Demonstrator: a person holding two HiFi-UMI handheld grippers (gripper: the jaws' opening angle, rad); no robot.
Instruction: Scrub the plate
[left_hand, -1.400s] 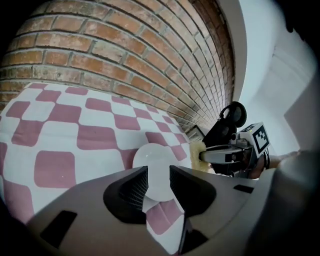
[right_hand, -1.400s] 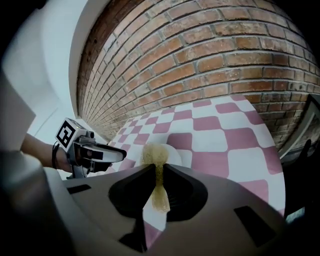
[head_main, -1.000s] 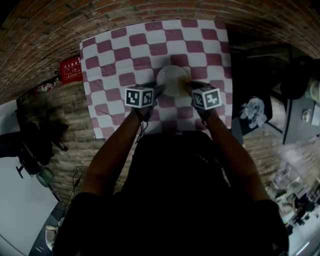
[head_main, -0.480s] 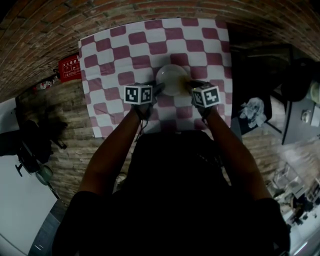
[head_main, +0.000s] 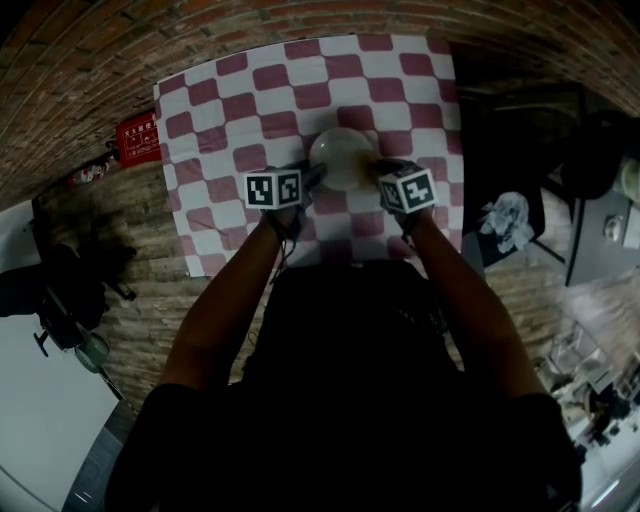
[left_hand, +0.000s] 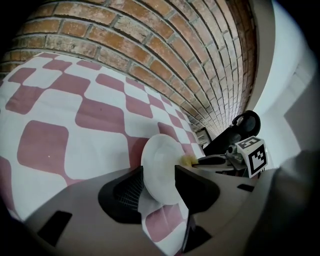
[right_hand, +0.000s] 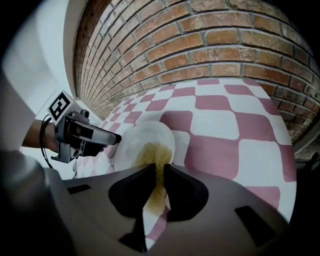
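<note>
A white plate (head_main: 343, 158) is held up over the red-and-white checked tablecloth (head_main: 240, 110). My left gripper (head_main: 312, 180) is shut on the plate's near left rim; in the left gripper view the plate (left_hand: 162, 167) stands tilted between the jaws. My right gripper (head_main: 378, 172) is shut on a yellow sponge (right_hand: 156, 172), pinched thin between the jaws, its far end pressed against the plate's face (right_hand: 145, 145). The sponge (left_hand: 187, 160) shows at the plate's right edge in the left gripper view, with the right gripper (left_hand: 220, 160) behind it.
A brick wall (right_hand: 210, 40) runs behind the table. A red sign (head_main: 140, 138) hangs left of the cloth. Dark furniture and a black headset (left_hand: 247, 122) lie to the right of the table.
Both grippers, with plate and sponge, have shifted slightly up and left in the head view. The holds are the same.
</note>
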